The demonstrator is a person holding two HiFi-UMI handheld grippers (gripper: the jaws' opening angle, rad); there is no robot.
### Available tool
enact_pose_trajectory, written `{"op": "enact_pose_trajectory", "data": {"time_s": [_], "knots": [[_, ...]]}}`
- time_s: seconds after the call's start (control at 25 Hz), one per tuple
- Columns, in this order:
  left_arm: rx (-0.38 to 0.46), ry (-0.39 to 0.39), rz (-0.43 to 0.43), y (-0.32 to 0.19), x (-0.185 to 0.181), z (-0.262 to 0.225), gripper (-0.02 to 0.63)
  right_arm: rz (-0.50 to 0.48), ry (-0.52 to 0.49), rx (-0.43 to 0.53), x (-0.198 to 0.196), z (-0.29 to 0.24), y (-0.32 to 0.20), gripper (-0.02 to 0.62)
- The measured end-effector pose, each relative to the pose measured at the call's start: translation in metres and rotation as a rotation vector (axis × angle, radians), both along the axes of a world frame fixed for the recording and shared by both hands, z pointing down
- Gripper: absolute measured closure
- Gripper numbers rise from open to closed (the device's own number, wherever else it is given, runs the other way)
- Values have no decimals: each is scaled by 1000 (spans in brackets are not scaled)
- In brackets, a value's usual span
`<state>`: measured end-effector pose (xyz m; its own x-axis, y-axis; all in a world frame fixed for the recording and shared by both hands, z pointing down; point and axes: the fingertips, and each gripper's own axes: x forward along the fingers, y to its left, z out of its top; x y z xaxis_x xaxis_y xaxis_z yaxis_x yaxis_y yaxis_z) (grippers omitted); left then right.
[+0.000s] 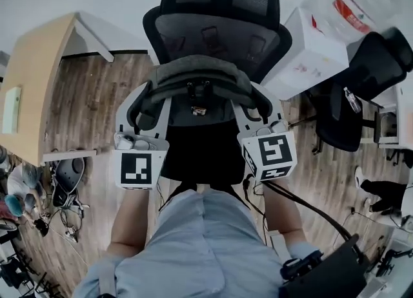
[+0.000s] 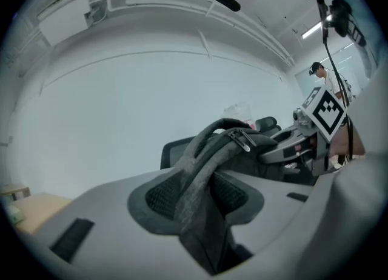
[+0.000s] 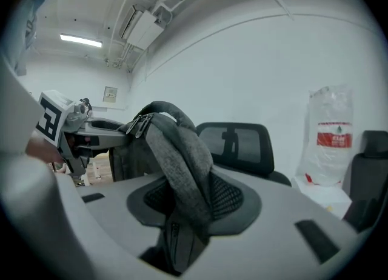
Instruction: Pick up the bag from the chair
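Note:
A dark grey fabric bag [image 1: 197, 82] hangs between my two grippers above the seat of a black mesh office chair [image 1: 216, 13]. My left gripper [image 1: 150, 117] is shut on the bag's left side, where the grey fabric [image 2: 203, 182] is pinched between the jaws. My right gripper [image 1: 248, 115] is shut on the bag's right side, fabric [image 3: 182, 170] clamped between its pads. The bag's zipper pulls [image 2: 241, 139] show at its top. In each gripper view the other gripper appears beyond the bag.
A wooden desk [image 1: 29, 84] stands at the left. A white box [image 1: 310, 58] and a plastic bag [image 1: 361, 6] sit at the right, next to a second black chair [image 1: 361, 84]. Cables and gear [image 1: 58, 193] lie on the wooden floor.

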<state>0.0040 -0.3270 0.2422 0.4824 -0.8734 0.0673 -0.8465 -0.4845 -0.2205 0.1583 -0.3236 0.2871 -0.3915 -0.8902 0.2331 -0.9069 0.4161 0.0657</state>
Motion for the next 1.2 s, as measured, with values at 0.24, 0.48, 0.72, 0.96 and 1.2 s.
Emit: {"op": "enact_pose_trajectory", "data": {"time_s": [0.24, 0.48, 0.72, 0.96, 1.2], "knots": [[54, -3, 2, 6, 1, -46, 454, 22, 12, 96, 3, -53, 6, 468], [84, 2, 14, 17, 8, -61, 454, 40, 23, 128, 10, -69, 18, 468], [93, -33, 35, 19, 7, -56, 454, 55, 25, 107, 10, -63, 22, 468], [75, -17, 27, 20, 8, -57, 456, 60, 30, 95, 11, -61, 23, 469], [91, -10, 24, 22, 8, -60, 457, 57, 28, 105, 10, -63, 25, 469]]}}
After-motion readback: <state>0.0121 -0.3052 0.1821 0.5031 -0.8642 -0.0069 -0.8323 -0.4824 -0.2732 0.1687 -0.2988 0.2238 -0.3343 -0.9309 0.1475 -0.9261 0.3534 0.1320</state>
